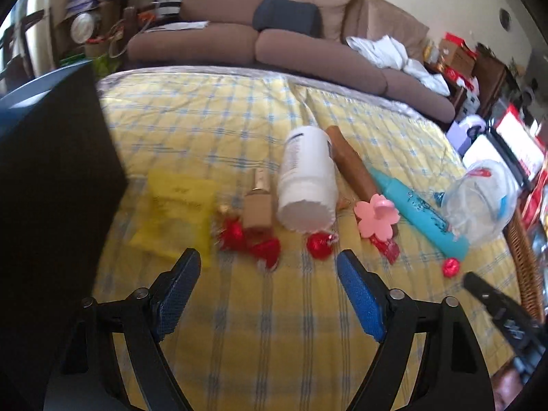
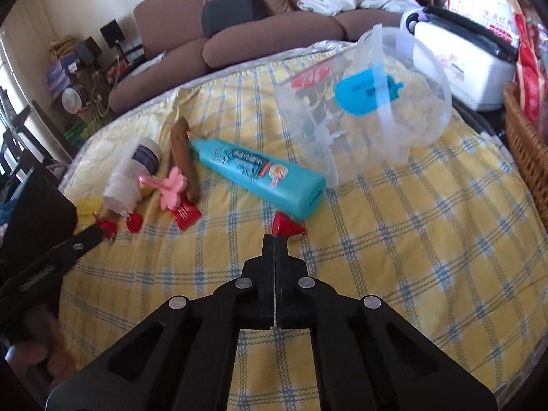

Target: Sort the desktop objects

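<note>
On the yellow checked cloth [image 1: 239,325] lie several red-wrapped candies. My left gripper [image 1: 269,257] is open, and one red candy [image 1: 263,251] sits right at the gap between its blue fingertips, untouched. Behind it lie a white bottle [image 1: 306,178], a small tan bottle [image 1: 258,205], a yellow packet [image 1: 178,212], a pink flower clip [image 1: 376,217], a brown stick [image 1: 349,161] and a teal tube [image 1: 418,209]. My right gripper [image 2: 275,238] is shut, its tips pinching the wrapper edge of another red candy [image 2: 286,227] beside the teal tube [image 2: 260,174].
A clear plastic tub [image 2: 363,109] lies tipped behind the tube. A wicker basket [image 2: 527,157] and a white appliance [image 2: 459,68] stand at the right edge. A dark box [image 1: 51,171] rises on the left. A brown sofa [image 1: 274,44] runs behind the table.
</note>
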Tool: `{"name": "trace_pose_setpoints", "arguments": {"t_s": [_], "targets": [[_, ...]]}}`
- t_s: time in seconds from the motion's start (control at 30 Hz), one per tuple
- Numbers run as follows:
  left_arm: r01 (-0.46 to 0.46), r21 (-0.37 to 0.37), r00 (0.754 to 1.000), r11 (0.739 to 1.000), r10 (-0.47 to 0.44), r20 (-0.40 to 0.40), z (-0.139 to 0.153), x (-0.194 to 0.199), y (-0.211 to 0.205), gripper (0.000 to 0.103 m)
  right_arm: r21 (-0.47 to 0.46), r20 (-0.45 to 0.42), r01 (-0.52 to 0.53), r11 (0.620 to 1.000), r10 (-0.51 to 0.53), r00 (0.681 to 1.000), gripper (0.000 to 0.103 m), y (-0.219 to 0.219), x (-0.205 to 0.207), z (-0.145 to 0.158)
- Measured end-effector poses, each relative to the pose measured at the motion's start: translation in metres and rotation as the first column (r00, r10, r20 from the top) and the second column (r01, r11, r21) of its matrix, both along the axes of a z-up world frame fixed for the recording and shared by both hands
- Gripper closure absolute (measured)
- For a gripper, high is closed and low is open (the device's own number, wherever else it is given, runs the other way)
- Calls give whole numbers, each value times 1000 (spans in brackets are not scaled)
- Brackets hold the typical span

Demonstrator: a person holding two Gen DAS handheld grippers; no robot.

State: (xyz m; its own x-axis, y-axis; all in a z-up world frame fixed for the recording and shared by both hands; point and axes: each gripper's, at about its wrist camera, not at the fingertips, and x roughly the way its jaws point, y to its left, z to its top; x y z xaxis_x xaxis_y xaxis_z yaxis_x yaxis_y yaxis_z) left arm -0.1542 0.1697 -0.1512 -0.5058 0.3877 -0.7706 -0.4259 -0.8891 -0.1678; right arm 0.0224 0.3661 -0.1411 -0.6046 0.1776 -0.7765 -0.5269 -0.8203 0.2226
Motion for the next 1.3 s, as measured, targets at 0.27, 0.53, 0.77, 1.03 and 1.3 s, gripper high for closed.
{"name": "trace_pose_setpoints", "arguments": {"t_s": [0.27, 0.53, 0.77, 1.03, 1.3], "targets": [[55, -17, 998, 998, -56, -35, -2, 3, 8, 83, -108, -110, 57, 993, -69, 991, 102, 30, 14, 10], [27, 29, 988, 999, -23, -152, 59, 24, -8, 83, -176, -207, 65, 982, -102, 973, 102, 48, 31, 19], [-38, 97, 966, 995, 61, -252, 120, 47, -44, 83, -67, -138, -8, 998, -2, 990, 72, 18, 5, 5], [-134, 165, 927, 977, 183, -327, 165, 60, -84, 82, 14, -35, -69, 998, 70, 997, 102, -4, -29, -25], [-185, 229, 907, 956, 256, -336, 184, 62, -116, 82, 54, -178, -50, 997, 59, 982, 102, -5, -5, 14]]}}
